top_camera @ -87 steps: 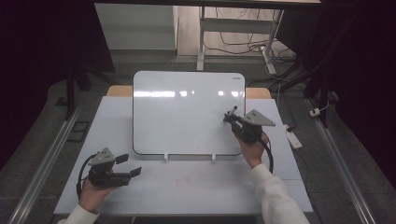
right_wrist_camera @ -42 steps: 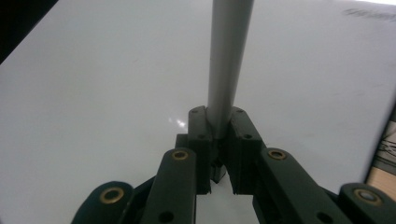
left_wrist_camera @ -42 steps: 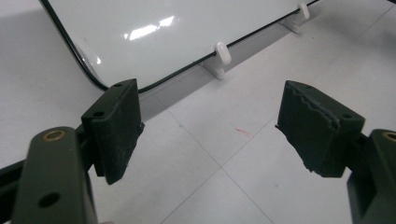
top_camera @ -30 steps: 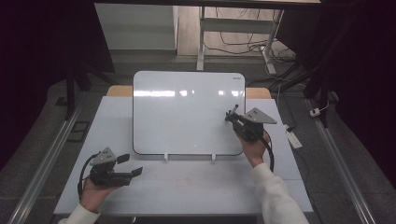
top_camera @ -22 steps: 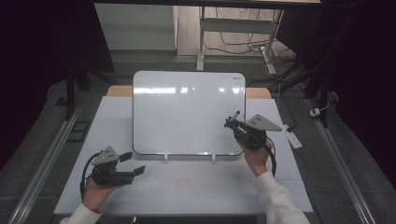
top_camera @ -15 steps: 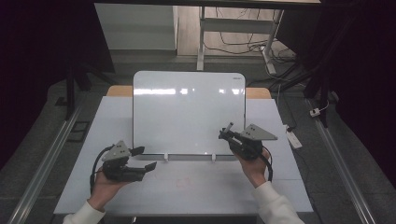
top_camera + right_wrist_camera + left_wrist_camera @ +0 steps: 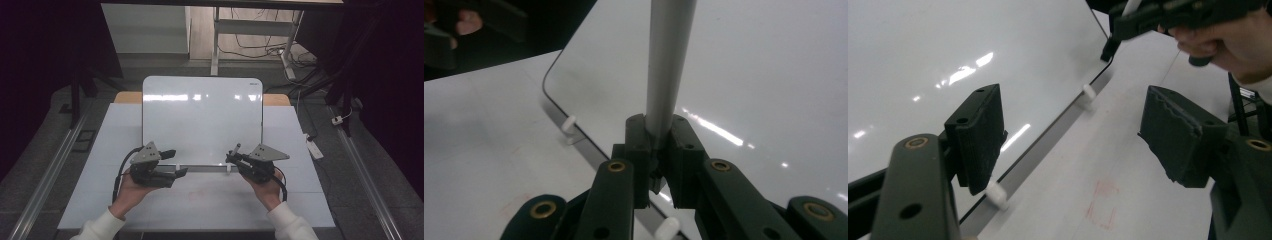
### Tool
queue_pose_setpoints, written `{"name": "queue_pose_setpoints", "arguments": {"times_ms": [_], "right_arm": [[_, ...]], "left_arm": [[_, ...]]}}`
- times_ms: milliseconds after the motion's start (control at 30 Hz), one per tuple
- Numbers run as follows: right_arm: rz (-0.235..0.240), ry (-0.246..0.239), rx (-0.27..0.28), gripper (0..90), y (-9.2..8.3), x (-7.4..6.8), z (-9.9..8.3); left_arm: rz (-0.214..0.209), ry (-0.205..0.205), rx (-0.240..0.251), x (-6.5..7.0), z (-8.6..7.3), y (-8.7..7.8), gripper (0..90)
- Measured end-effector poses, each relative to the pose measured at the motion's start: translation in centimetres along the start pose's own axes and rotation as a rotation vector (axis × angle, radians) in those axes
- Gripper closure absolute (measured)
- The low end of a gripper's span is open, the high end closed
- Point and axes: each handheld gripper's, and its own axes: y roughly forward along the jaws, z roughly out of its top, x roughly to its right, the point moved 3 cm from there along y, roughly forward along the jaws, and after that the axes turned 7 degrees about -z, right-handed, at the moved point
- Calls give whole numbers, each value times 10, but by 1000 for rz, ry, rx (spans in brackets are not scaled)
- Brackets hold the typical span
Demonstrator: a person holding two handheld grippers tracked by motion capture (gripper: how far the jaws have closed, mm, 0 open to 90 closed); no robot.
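- Both of my hands have moved in since a moment ago, from out at the sides to the near edge of the whiteboard [image 7: 202, 120].
- My left gripper [image 7: 172, 162] now sits by the near left corner of the whiteboard, where before it was far off near the left edge of the desk [image 7: 90, 170].
- Its jaws stand wide apart and have just been closing a little, with nothing between them.
- In the left gripper view, one pad [image 7: 979, 135] is over the board and the other over the bare desk.
- My right gripper [image 7: 233, 155] now sits by the near right part of the whiteboard, lower than before.
- Its jaws are clamped tight on a grey pen [image 7: 667, 65].
- That pen sticks out over the white board in the right gripper view.
- Two small white pegs [image 7: 569, 124] poke out from the board's near edge.
- A faint red mark [image 7: 1104, 200] is on the desk in front of the board.
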Motion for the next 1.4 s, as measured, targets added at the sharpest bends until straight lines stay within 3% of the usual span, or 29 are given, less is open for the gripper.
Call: {"name": "queue_pose_setpoints", "arguments": {"times_ms": [367, 733, 833, 867, 900, 1000, 1067, 1133, 1233, 1400], "right_arm": [[105, -24, -39, 809, 5, -35, -1], [162, -41, -85, 808, 16, -53, -2], [175, -42, -103, 808, 20, -57, -3], [180, -49, -112, 808, 22, -59, -3], [180, -49, -112, 808, 22, -59, -3], [195, -26, -121, 799, 22, -58, -5], [159, -48, -106, 732, 20, -59, -6], [91, -78, -70, 678, 14, -61, -6], [17, -111, -22, 676, 6, -63, -4], [-29, -112, 16, 718, 8, -73, 1]], "left_arm": [[-87, 52, 11, 17, 30, 29, 321], [-168, 79, -20, 24, 36, 52, 453], [-193, 102, -31, 25, 36, 55, 598], [-202, 108, -32, 25, 36, 55, 768], [-212, 112, -35, 25, 35, 55, 768], [-185, 117, -42, 23, 35, 53, 808], [-179, 89, -25, 20, 35, 51, 809], [-163, 73, -9, 17, 36, 47, 810], [-154, 49, 15, 14, 36, 44, 810], [-150, 35, 36, 15, 36, 46, 810]]}}
